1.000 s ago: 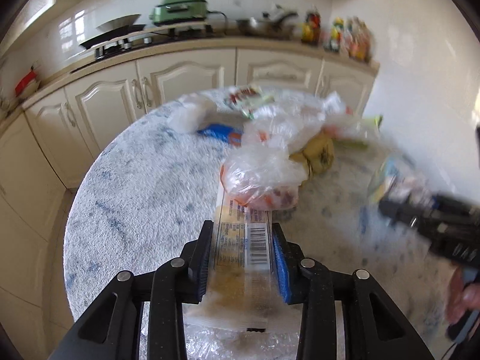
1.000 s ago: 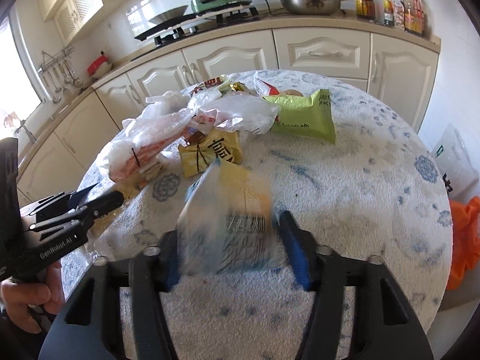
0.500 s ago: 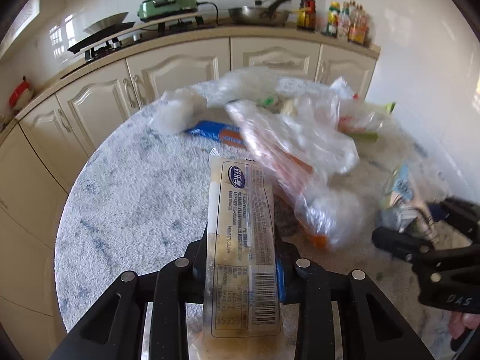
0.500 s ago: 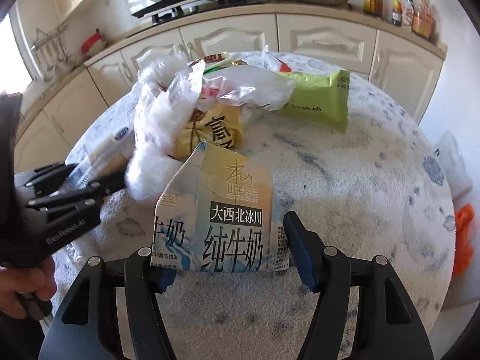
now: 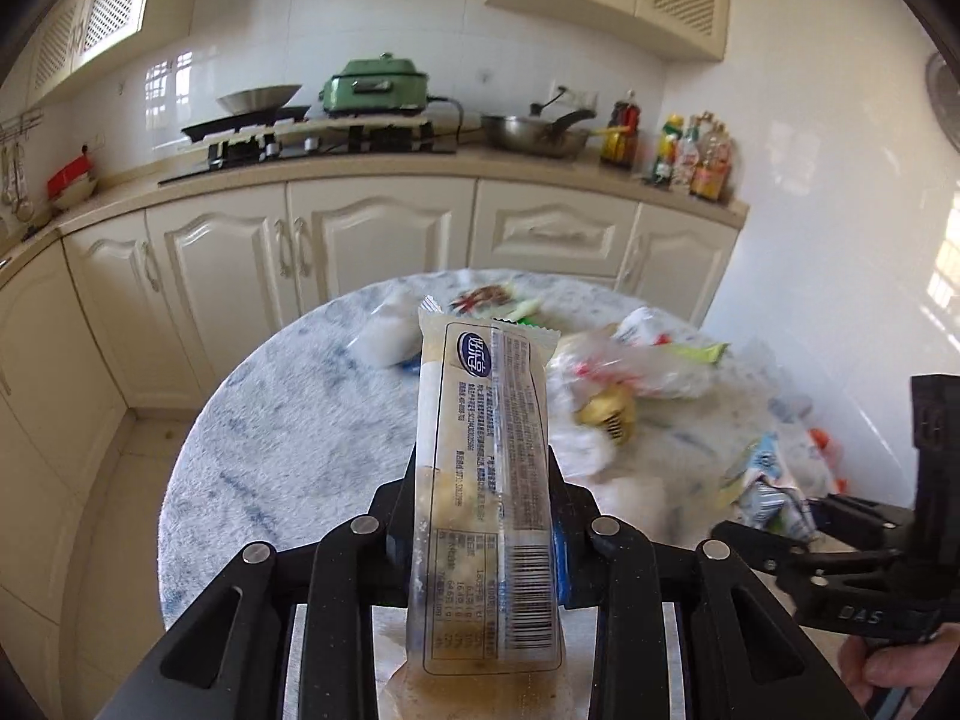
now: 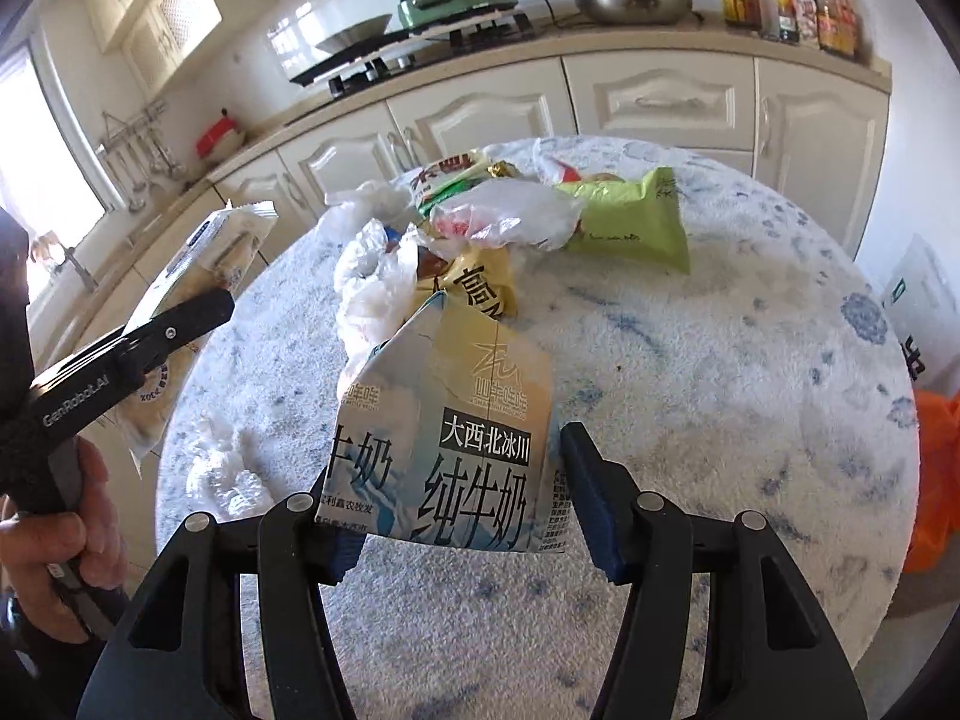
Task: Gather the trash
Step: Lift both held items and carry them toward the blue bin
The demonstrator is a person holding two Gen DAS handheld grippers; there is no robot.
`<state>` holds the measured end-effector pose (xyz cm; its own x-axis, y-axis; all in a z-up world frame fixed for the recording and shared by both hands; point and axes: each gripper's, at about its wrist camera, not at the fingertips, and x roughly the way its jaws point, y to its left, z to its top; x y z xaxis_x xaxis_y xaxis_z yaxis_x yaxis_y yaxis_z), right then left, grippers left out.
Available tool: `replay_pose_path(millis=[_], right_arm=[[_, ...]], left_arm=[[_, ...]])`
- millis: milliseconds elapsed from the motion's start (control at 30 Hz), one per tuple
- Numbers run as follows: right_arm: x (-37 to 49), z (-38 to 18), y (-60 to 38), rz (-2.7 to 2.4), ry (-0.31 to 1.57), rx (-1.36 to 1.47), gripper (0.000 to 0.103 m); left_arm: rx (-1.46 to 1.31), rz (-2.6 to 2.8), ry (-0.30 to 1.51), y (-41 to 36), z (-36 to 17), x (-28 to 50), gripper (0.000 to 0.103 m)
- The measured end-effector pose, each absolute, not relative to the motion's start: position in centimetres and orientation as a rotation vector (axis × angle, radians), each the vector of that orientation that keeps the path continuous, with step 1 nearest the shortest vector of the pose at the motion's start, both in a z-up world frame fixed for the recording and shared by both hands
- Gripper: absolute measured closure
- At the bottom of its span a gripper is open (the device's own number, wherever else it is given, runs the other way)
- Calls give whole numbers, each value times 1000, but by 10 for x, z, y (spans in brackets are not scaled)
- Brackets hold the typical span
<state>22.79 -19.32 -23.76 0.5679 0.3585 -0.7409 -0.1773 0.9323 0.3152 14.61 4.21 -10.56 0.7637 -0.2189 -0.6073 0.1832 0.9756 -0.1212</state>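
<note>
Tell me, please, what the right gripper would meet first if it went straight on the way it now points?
The milk carton already sits between the closing jaws of the right gripper. Beyond it, most likely the yellow snack packet in the trash pile, though depth is hard to judge here.

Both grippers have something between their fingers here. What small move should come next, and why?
Probably finish closing the right gripper on the milk carton: its jaws are closing, but a gap shows beside the right pad. The left gripper already holds its clear wrapper above the table.
</note>
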Motion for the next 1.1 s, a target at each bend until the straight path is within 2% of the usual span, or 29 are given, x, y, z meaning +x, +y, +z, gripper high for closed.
replay_pose_path(millis=[400, 700, 900, 1100], right_arm=[[208, -188, -261, 250, 779, 291, 44], [160, -148, -367, 69, 674, 350, 44], [118, -171, -449, -105, 691, 424, 44], [85, -240, -533, -264, 790, 565, 44]], left_arm=[[-55, -374, 577, -13, -76, 120, 75], [-55, -570, 544, -103, -73, 128, 75], [-22, -737, 611, -196, -96, 149, 75], [55, -851, 773, -292, -157, 172, 75]])
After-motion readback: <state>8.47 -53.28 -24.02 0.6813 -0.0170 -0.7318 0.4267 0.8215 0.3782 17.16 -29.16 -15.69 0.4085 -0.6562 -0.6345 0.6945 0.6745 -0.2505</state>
